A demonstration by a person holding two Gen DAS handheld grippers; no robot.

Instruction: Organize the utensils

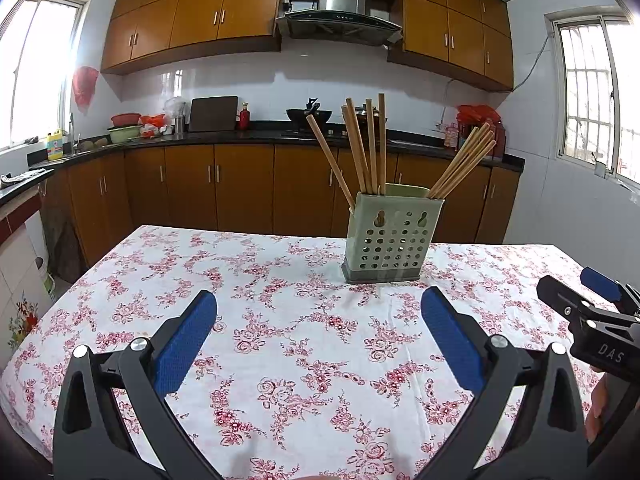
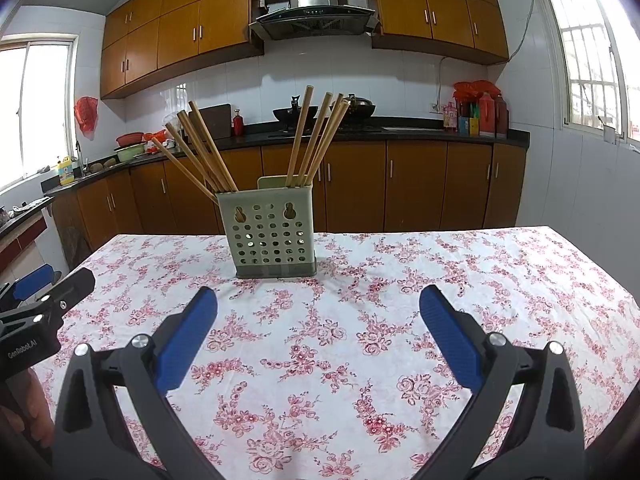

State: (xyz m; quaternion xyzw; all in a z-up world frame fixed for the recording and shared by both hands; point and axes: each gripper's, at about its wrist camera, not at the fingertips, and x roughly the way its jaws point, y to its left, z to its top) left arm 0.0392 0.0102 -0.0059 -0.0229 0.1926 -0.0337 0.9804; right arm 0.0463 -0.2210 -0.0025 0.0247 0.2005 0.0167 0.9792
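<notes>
A pale green perforated utensil holder (image 1: 390, 236) stands upright on the floral tablecloth (image 1: 280, 332), towards the far side of the table. Several wooden chopsticks (image 1: 362, 148) stand in it, fanned left and right. It also shows in the right wrist view (image 2: 268, 232), with its chopsticks (image 2: 316, 136). My left gripper (image 1: 319, 314) is open and empty, hovering over the cloth short of the holder. My right gripper (image 2: 318, 308) is open and empty, likewise short of the holder. The right gripper shows at the right edge of the left wrist view (image 1: 580, 296); the left gripper shows at the left edge of the right wrist view (image 2: 52, 280).
The table's far edge (image 2: 400, 232) lies just behind the holder. Beyond it runs a kitchen counter (image 1: 240, 136) with a wok, bottles and bowls, brown cabinets below and above. Windows stand on both side walls.
</notes>
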